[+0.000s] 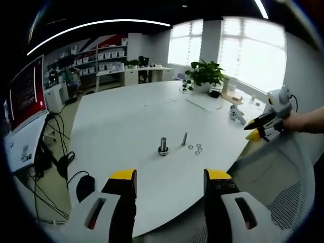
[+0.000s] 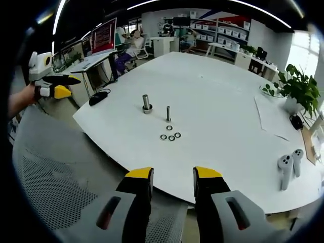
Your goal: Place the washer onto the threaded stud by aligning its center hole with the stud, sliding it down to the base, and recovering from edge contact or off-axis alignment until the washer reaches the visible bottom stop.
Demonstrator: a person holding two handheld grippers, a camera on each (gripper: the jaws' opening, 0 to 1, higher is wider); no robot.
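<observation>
White table [image 2: 212, 101]; both hand-held grippers apart.

1. Daylight pours through the far windows [image 1: 253, 48] in the left gripper view, blown out to near white with no detail behind the glass.
2. Ceiling light strips [image 1: 101, 23] bend into bright arcs, curved by the fisheye lens.
3. The white table [image 2: 212, 91] is evenly and brightly lit; shadows under the small parts are soft and short.
4. Straight edges bow strongly toward the rim of both views.
5. The far shelves [image 1: 101, 55] look soft and lack fine detail.
</observation>
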